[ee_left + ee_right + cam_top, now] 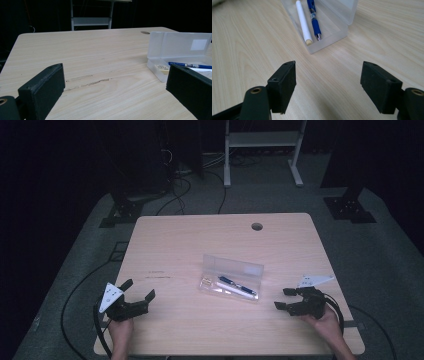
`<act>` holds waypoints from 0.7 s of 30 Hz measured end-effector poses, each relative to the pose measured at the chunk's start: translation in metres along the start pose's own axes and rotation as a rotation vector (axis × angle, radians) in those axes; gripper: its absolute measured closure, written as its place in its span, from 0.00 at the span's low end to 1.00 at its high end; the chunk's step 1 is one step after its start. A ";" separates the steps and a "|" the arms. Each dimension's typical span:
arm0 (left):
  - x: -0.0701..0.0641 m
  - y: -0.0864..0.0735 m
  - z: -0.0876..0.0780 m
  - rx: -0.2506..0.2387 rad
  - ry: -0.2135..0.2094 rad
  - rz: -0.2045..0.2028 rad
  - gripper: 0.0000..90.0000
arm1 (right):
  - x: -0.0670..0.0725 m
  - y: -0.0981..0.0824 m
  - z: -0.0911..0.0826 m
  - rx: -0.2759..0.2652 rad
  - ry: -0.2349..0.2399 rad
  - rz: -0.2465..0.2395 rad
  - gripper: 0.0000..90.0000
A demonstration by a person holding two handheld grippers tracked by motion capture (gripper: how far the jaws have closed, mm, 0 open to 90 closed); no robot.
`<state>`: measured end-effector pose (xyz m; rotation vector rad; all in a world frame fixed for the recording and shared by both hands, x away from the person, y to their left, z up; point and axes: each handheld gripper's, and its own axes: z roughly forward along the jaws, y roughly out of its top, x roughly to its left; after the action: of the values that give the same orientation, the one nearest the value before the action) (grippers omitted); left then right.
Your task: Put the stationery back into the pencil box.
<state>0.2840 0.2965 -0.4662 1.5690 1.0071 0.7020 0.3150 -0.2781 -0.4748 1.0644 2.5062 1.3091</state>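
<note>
Both of my hand-held grippers, left (138, 296) and right (287, 298), rested spread and empty near the surface's (180, 240) front corners; the open case (231, 277) sat mid-surface. I judged a careless reach might shove it.

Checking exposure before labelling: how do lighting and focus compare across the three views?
High view: dim, bluish, soft; surroundings near black, clear case small. Left gripper view: brighter, table sharp, near jaws blurred. Right gripper view: brightest, blue pen and white stick crisp, no glare.
</note>
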 end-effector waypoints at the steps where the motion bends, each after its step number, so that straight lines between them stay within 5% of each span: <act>1: 0.000 0.000 0.000 0.000 0.001 0.000 0.01 | 0.000 -0.001 -0.001 0.001 -0.001 0.000 0.31; 21: -0.001 -0.001 -0.001 0.000 -0.001 -0.005 0.01 | 0.001 -0.019 -0.009 -0.026 -0.003 0.030 0.31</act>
<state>0.2831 0.2964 -0.4665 1.5664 1.0099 0.6972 0.3006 -0.2911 -0.4838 1.1025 2.4730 1.3429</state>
